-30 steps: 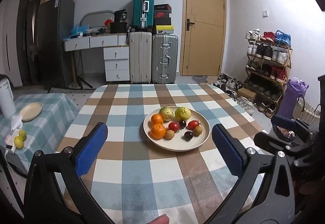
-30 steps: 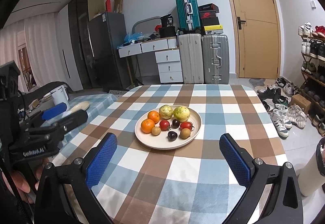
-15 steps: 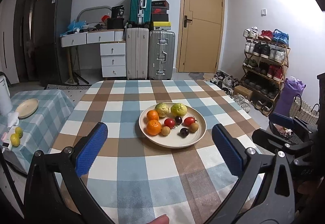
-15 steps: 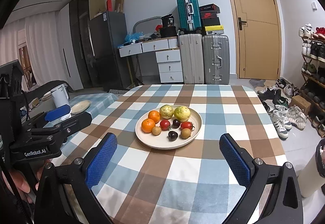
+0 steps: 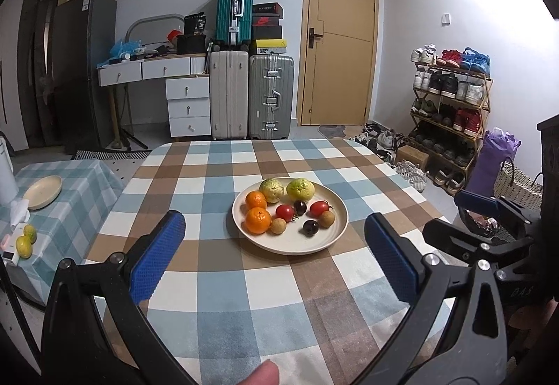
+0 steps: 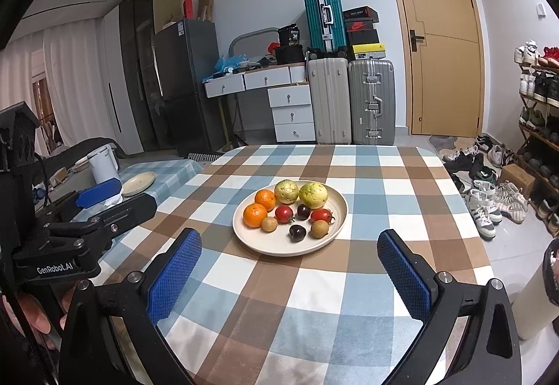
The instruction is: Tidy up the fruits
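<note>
**Holding both grippers back from a plate of sorted-looking fruit**

Looking over the checked table [image 5: 216,280], we find all the fruit we can see on it gathered on one cream plate [image 5: 279,245], which sits near the middle of the cloth. On the plate the fruit lies in pairs by kind: two oranges [image 5: 258,220] at the left, two green-yellow guavas [image 5: 300,188] at the far side, two red tomatoes [image 5: 284,211] in the centre, two dark plums [image 5: 310,227] and two small brown round fruits [image 5: 278,225] toward the near side. None of it has spilled onto the cloth.

Our left gripper [image 5: 274,255] has its blue pads spread wide with nothing between them, and our right gripper [image 6: 290,276] is just as wide and empty. Both hang short of the plate, near the table's close edge.

How far along are we? We judge that this fits either of two stages: the fruit grouped and the plate finished, or a full plate waiting to be sorted elsewhere. The pictures do not settle which.

On the low side table [image 5: 70,210] at our left sit another plate with nothing on it [image 5: 43,191] and two yellow-green fruits [image 5: 26,240] lying apart from it, near the edge; whether they belong to the job we cannot tell.
</note>
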Tool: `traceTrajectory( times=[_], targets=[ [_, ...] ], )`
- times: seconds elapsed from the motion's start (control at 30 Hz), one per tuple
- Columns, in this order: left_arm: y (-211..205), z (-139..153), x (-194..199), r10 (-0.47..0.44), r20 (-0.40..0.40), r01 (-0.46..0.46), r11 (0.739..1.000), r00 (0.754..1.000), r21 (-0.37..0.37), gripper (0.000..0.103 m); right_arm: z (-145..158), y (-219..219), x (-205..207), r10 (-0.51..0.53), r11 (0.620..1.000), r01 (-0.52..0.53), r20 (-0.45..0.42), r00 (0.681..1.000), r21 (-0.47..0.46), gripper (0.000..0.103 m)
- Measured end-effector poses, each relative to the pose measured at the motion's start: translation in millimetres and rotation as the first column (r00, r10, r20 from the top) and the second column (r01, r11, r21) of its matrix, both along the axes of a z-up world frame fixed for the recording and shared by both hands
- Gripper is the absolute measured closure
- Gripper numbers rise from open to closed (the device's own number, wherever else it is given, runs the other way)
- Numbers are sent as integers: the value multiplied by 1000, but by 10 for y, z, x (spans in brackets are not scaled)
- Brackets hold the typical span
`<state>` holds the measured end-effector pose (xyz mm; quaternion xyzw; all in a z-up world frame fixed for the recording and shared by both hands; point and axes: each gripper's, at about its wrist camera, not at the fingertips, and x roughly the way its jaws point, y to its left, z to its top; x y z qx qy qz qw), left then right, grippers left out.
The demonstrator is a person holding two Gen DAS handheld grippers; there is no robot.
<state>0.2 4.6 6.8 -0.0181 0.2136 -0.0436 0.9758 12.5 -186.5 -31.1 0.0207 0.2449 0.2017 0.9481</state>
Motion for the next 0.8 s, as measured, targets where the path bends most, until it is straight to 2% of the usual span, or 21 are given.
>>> traceTrajectory(
  times=[0.37, 0.8],
  targets=[
    [23, -6, 12, 48, 6, -48, 999, 999, 9, 0, 6, -13, 0, -1, 1000, 1, 4, 1000, 0, 0],
    [-39, -10, -38, 15, 35, -16, 1000, 999, 24, 0, 13, -15, -1, -1, 1000, 1, 3, 1000, -1, 0]
  ],
)
